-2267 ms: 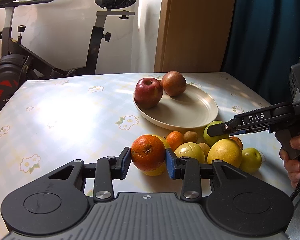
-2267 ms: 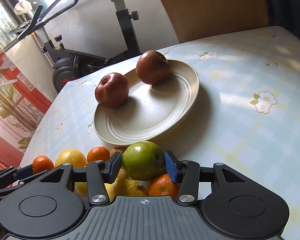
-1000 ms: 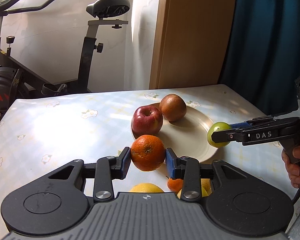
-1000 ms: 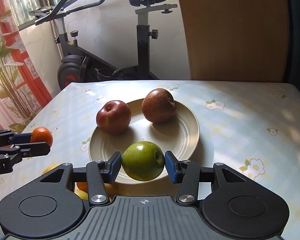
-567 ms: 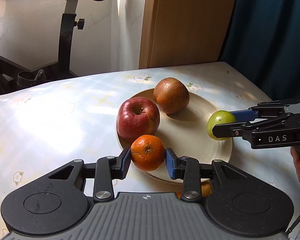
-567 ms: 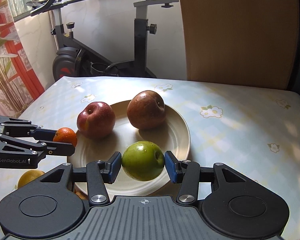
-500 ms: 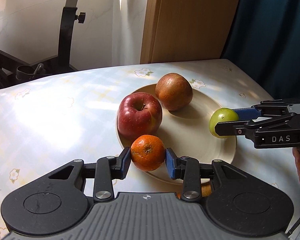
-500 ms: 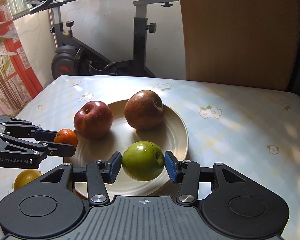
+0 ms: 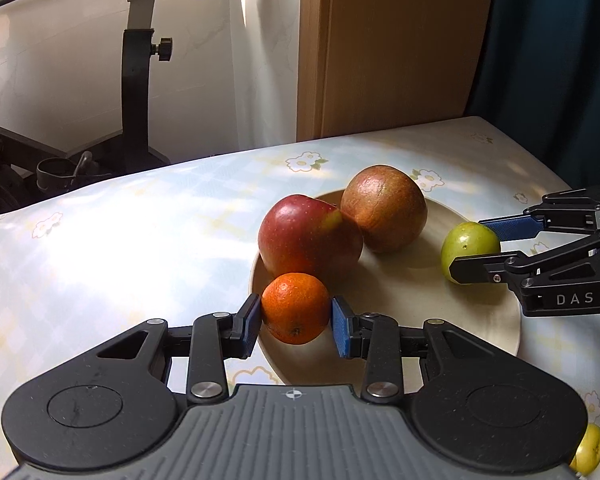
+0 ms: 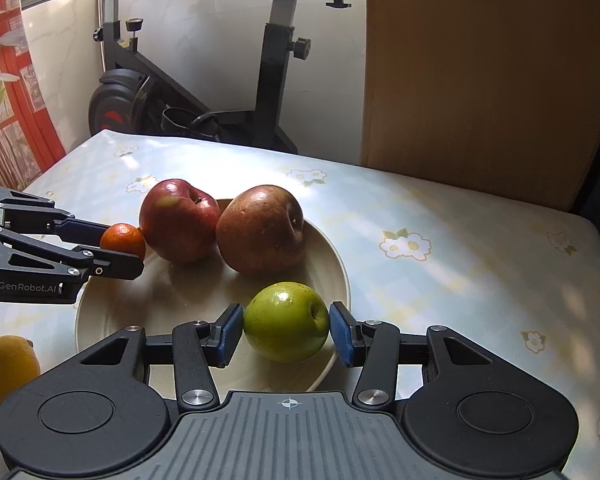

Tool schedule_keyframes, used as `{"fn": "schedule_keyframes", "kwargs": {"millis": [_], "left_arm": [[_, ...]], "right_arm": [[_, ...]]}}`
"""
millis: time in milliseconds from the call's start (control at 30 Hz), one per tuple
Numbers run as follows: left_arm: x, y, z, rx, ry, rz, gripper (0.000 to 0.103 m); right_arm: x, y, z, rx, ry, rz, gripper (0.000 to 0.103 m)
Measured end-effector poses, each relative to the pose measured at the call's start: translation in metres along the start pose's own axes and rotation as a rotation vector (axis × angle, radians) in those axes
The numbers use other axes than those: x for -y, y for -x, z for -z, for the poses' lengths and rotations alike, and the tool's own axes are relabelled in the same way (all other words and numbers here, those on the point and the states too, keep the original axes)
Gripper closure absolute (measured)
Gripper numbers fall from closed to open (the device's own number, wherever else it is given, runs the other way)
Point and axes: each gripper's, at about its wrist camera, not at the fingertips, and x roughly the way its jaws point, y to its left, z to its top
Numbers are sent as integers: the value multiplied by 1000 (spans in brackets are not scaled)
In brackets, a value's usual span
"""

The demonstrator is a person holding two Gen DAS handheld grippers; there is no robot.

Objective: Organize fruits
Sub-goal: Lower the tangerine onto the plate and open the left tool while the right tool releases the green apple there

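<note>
Two fruits are held over a cream plate [image 10: 342,276]: an orange [image 9: 295,308] is clamped between the blue pads of the left gripper [image 9: 295,322] at the plate's near-left rim, and a green apple [image 10: 286,322] is clamped between the blue pads of the right gripper [image 10: 286,334] at the rim on the other side. Whether either fruit touches the plate cannot be told. On the side of the right gripper, "DAS" is read in the left wrist view; on the side of the left gripper, "GenRobot.AI" is read in the right wrist view. A red apple [image 9: 310,238] and a brownish apple [image 9: 384,214] are seen resting on the plate, touching each other, with the orange just beside the red one. A yellow citrus fruit [image 10: 8,368] is seen on the flowered tablecloth [image 9: 120,248] beside the plate, and a yellow-green fruit [image 9: 590,454] lies at the edge of the left wrist view. An exercise bike [image 10: 204,80] is seen standing beyond the table.
</note>
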Motion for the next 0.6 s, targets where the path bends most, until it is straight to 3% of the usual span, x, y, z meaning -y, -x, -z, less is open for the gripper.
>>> {"fn": "schedule_keyframes", "kwargs": {"millis": [200, 400, 600], "left_arm": [[5, -4, -3, 4, -73, -42, 63], [3, -5, -3, 9, -84, -40, 62], [2, -2, -5, 20, -68, -36, 50]], "right_arm": [[-8, -10, -5, 3, 68, 36, 59], [-9, -14, -8, 14, 63, 42, 58], [-10, -14, -11, 34, 66, 59, 57]]}}
